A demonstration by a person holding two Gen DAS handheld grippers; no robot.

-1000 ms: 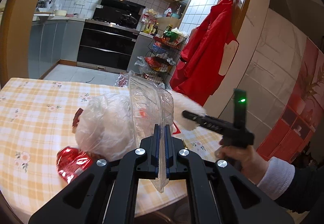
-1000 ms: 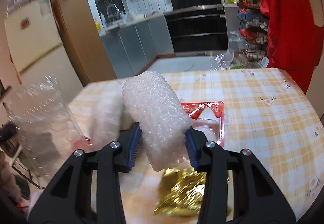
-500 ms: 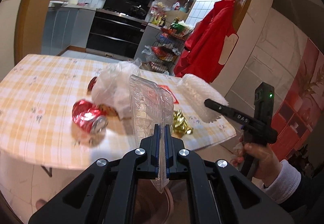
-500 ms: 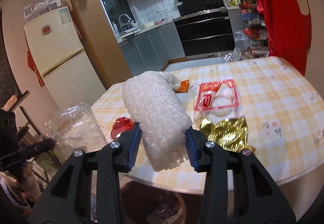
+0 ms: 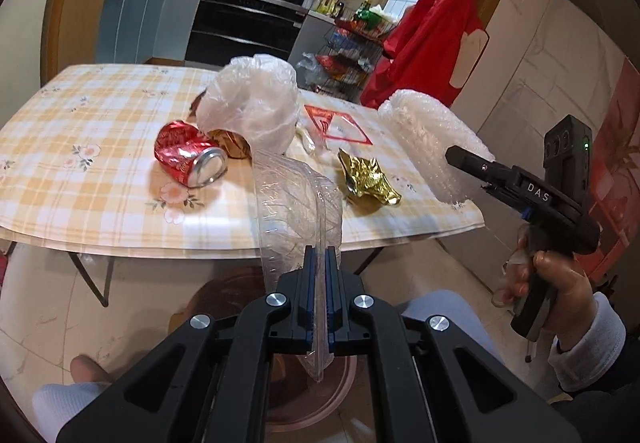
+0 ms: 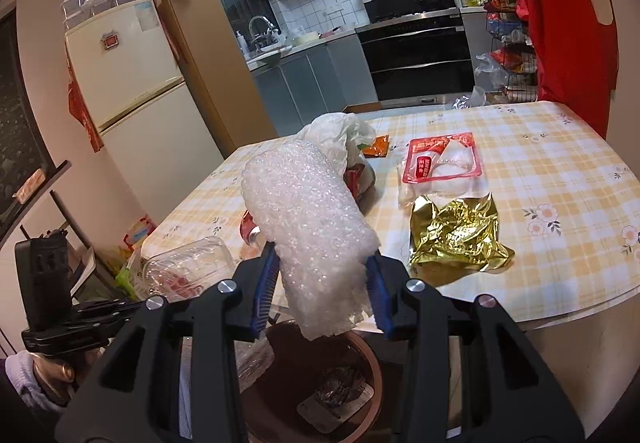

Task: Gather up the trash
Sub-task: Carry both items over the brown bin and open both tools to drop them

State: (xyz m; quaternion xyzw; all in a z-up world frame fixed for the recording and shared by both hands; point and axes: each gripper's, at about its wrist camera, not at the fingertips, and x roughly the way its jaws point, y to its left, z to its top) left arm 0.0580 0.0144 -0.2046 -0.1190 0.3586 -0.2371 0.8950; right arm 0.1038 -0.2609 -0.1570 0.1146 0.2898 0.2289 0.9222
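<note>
You've got both loads off the desk (image 5: pixel 100 211), near the bin (image 6: pixel 372 371). Left claw (image 5: pixel 319 295) is clenched on the clear plastic tray (image 5: pixel 296 211), right claw (image 6: pixel 320 283) squeezing the bubble wrap roll (image 6: pixel 308 219). Release too early and that light tray could miss the bin's rim.

The bin (image 6: pixel 360 371) under the worktop (image 6: pixel 560 179) edge shows only in part: both grippers' bodies cover most of its rim. The can (image 6: pixel 250 229) is nearly all hidden behind the bubble wrap (image 6: pixel 308 227) in the right wrist view. What lies under the white bag (image 5: pixel 252 103) cannot be made out. Print on the red-edged packet (image 6: pixel 440 163) is too small to read. The tray's (image 5: pixel 296 211) lower end is pinched out of sight.
</note>
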